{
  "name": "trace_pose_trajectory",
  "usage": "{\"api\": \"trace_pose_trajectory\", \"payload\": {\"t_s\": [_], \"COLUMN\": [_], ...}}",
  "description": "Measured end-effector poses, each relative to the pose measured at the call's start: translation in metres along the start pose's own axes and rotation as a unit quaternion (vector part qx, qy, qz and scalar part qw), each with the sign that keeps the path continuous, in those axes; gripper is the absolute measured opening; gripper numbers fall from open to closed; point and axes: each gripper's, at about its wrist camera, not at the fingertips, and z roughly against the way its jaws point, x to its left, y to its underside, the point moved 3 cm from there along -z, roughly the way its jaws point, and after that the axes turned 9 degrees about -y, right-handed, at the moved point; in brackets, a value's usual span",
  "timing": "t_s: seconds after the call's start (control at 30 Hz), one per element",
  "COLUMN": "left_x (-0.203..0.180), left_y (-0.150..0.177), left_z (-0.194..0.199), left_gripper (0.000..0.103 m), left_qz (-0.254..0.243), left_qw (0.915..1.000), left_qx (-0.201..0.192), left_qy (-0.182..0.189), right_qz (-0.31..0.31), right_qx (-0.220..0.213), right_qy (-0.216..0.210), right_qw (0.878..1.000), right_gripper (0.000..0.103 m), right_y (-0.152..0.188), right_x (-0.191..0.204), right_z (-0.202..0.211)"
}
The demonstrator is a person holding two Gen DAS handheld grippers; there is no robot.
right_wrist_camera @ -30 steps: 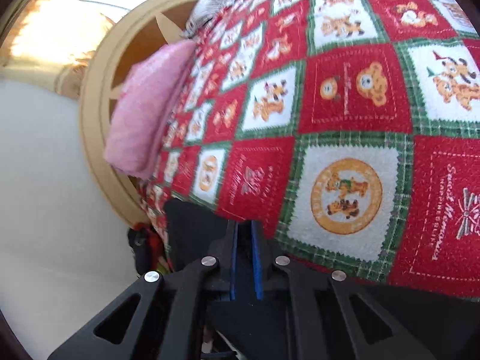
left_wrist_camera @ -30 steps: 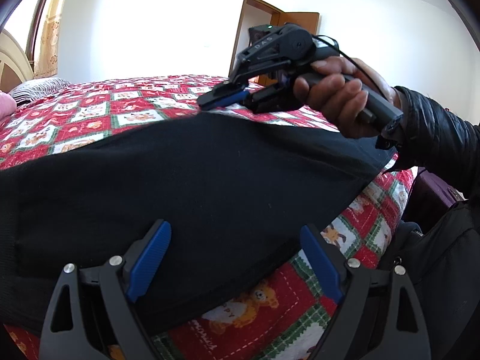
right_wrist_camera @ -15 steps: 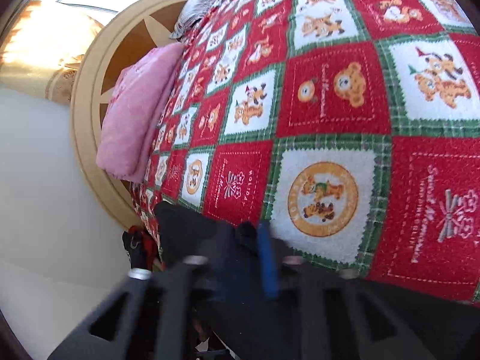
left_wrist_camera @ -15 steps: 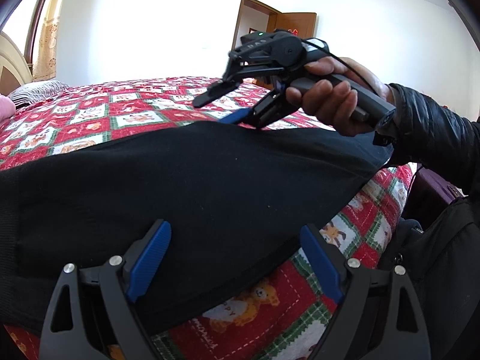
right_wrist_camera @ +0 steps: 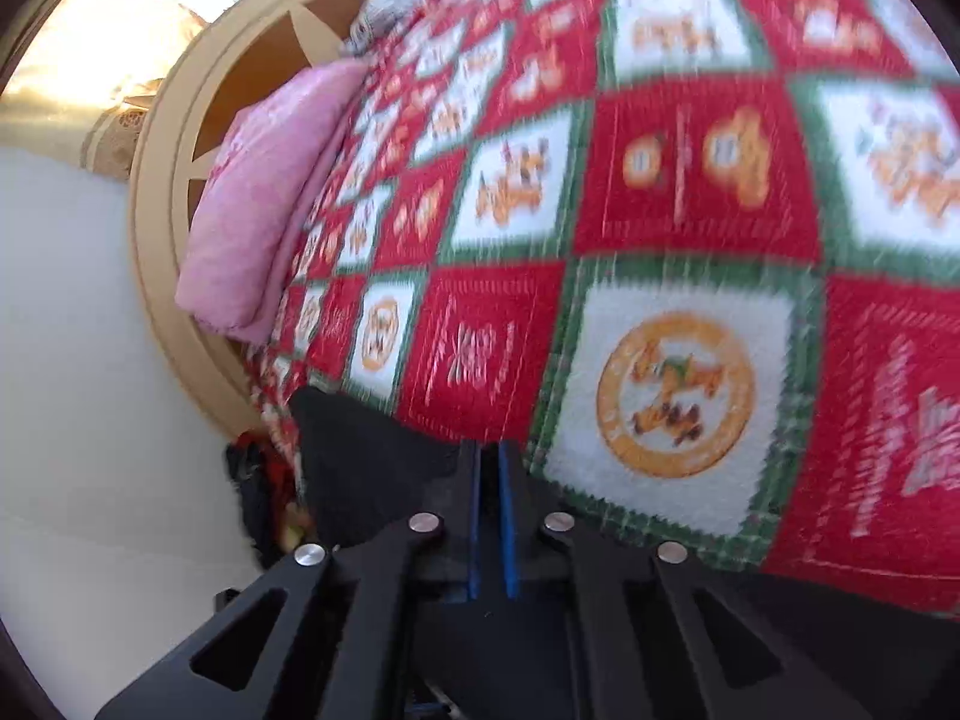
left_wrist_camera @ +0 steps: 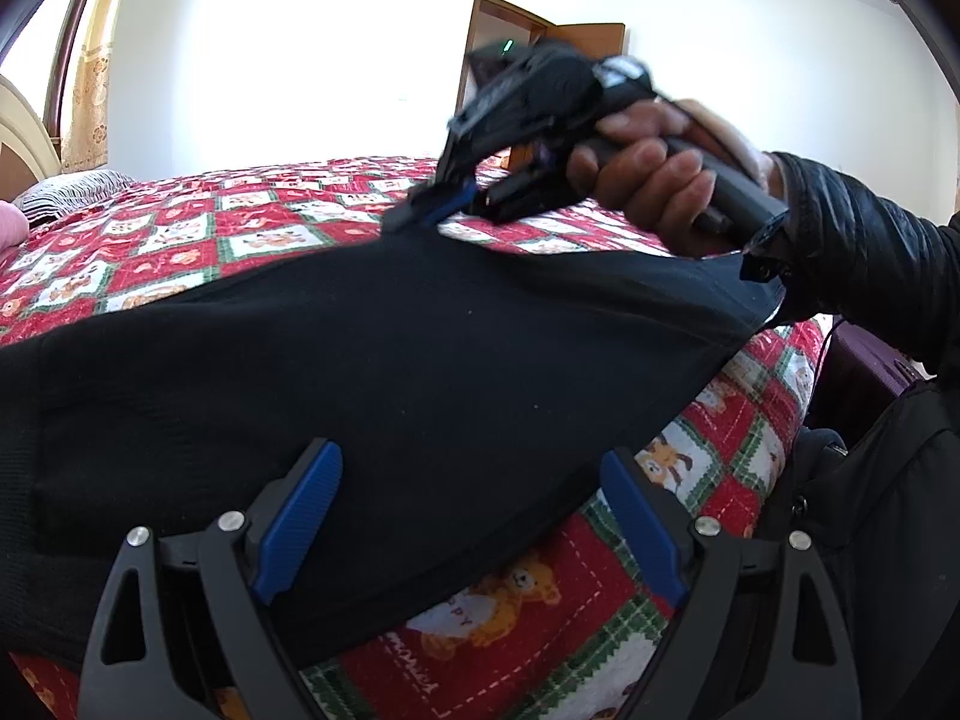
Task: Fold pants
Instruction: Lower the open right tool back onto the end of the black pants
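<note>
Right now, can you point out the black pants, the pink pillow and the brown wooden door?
Black pants (left_wrist_camera: pixel 372 372): left wrist view, middle of the spread fabric.
Pink pillow (right_wrist_camera: pixel 270 198): right wrist view, centre of its face, by the headboard.
Brown wooden door (left_wrist_camera: pixel 591 39): left wrist view, upper part of the open leaf.

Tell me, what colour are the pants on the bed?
Black. The pants show best in the left wrist view, spread over the quilt.

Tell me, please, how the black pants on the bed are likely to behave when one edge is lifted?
The black pants will probably sag and drape, since they lie limp and follow the quilt with soft creases. They look light, likely trailing from a single pinch. The right gripper, shut at their far edge, may slip off thin cloth.
</note>
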Motion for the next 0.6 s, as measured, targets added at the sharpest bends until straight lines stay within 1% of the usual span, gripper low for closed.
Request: {"api": "trace_pose_trajectory", "payload": {"t_s": [0.13, 0.2, 0.33, 0.4, 0.47, 0.53, 0.6], "left_x": [0.0, 0.0, 0.002, 0.002, 0.002, 0.003, 0.003], "left_y": [0.0, 0.0, 0.001, 0.001, 0.001, 0.0, -0.004], "left_z": [0.0, 0.0, 0.001, 0.001, 0.001, 0.002, 0.003], "left_gripper": [0.091, 0.091, 0.091, 0.091, 0.091, 0.091, 0.091], "left_qz": [0.0, -0.002, -0.001, 0.001, 0.001, 0.009, 0.02], "left_qw": [1.0, 1.0, 1.0, 1.0, 1.0, 0.9999, 0.9998], "left_qx": [-0.002, -0.002, -0.005, -0.007, -0.008, -0.007, -0.003], "left_qy": [-0.001, -0.002, 0.002, 0.004, 0.002, 0.001, -0.001], "right_qz": [0.048, 0.048, 0.033, 0.018, 0.018, 0.017, 0.031], "right_qx": [-0.046, -0.044, -0.044, -0.046, -0.047, -0.041, -0.039], "right_qy": [0.017, 0.036, 0.058, 0.058, 0.064, 0.052, 0.053], "right_qw": [0.998, 0.997, 0.997, 0.997, 0.997, 0.998, 0.997], "right_gripper": [0.001, 0.001, 0.001, 0.001, 0.001, 0.001, 0.002], "right_y": [-0.005, -0.009, -0.011, -0.01, -0.01, -0.009, -0.009], "right_x": [0.025, 0.021, -0.002, -0.016, -0.021, -0.023, -0.02], "right_z": [0.022, 0.018, 0.007, 0.005, 0.003, 0.001, 0.003]}}
